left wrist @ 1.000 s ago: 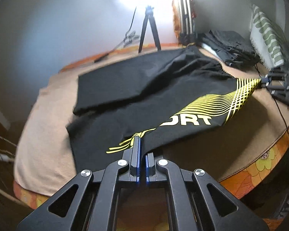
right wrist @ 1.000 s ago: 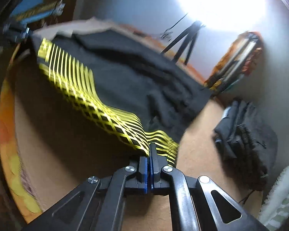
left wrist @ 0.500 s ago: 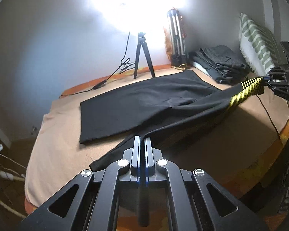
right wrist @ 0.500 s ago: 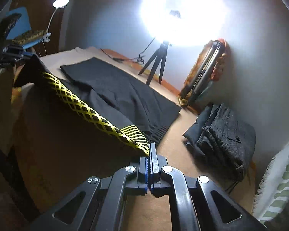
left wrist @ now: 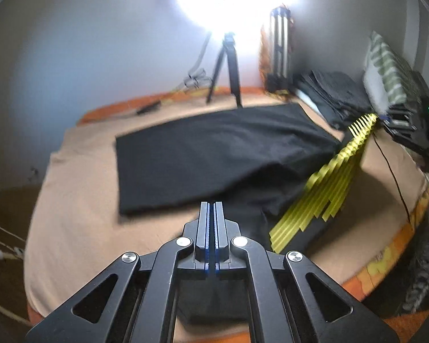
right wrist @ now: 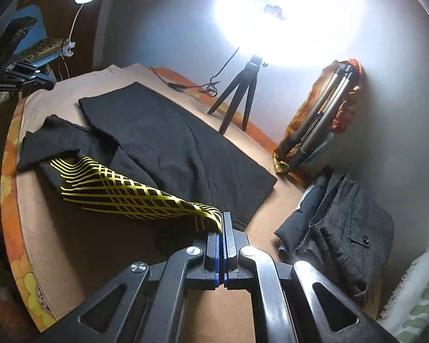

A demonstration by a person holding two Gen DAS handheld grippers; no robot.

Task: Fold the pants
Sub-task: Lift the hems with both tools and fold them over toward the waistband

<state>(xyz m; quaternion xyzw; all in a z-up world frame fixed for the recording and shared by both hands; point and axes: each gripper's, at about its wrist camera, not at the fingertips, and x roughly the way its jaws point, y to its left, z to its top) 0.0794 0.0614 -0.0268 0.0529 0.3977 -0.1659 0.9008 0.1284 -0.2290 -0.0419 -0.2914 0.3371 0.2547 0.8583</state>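
Black pants (left wrist: 214,154) with a yellow line pattern lie on a tan bed (left wrist: 80,200). One leg lies flat; the patterned leg (left wrist: 326,188) slopes up to the right. My left gripper (left wrist: 213,208) is shut on the black hem of the patterned leg, whose cloth hangs under the fingers. My right gripper (right wrist: 223,220) is shut on the yellow-lined waist corner (right wrist: 206,217), a little above the bed. The patterned leg (right wrist: 114,188) sags to the left in the right wrist view, and the other leg (right wrist: 171,145) lies flat behind it.
A stack of folded dark pants (right wrist: 343,240) lies at the right by a striped pillow (right wrist: 420,303). A small tripod (right wrist: 240,94) with a bright lamp and a bundled tripod (right wrist: 320,117) stand at the wall. The bed's orange floral edge (right wrist: 11,200) runs at the left.
Both grippers have come down and forward with the patterned leg. It was stretched taut in the air; now it sags, with part of it resting on the bed.
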